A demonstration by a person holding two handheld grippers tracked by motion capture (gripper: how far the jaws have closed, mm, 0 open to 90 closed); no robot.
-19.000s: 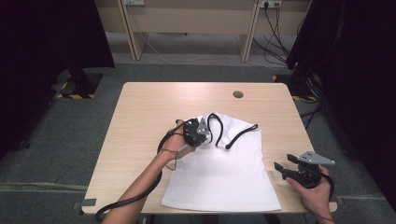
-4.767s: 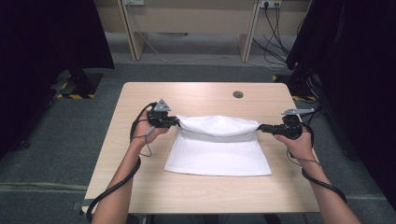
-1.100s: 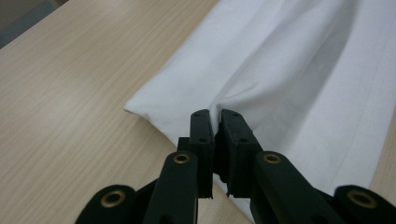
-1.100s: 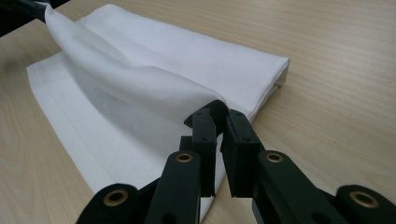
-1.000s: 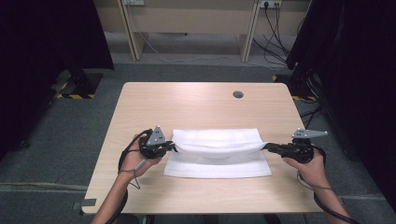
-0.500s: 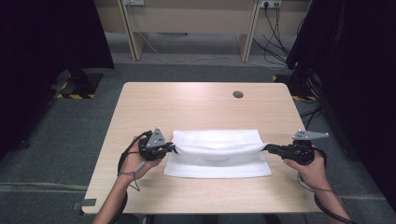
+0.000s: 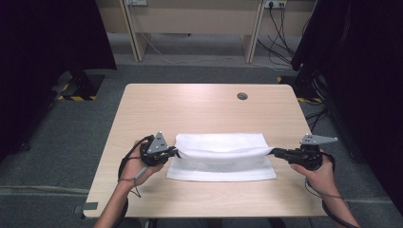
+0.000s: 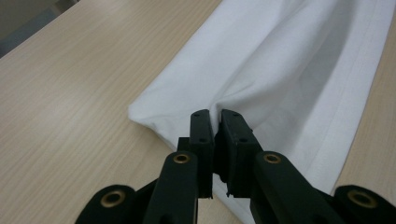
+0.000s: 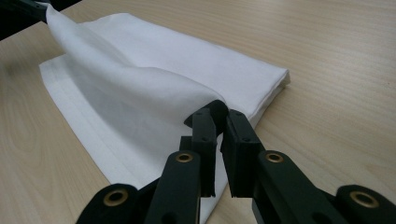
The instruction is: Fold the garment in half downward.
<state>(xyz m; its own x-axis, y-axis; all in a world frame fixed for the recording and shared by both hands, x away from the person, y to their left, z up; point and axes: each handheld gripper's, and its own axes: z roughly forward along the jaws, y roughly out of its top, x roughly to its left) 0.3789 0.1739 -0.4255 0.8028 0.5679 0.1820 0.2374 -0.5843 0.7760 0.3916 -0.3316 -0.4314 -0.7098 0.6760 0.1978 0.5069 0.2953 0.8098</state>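
White cloth [image 7: 221, 159] lies folded on the table [image 7: 199, 109], near the front edge, its top layer lifted at both ends. Left gripper [image 7: 170, 153]: pinch point hard to make out from above; its own view shows jaws clamped on a cloth corner [image 8: 215, 105]. Right gripper [image 7: 275, 152]: jaws likewise nipped tight on fabric [image 9: 187, 100]; underlying folded layers visible there.
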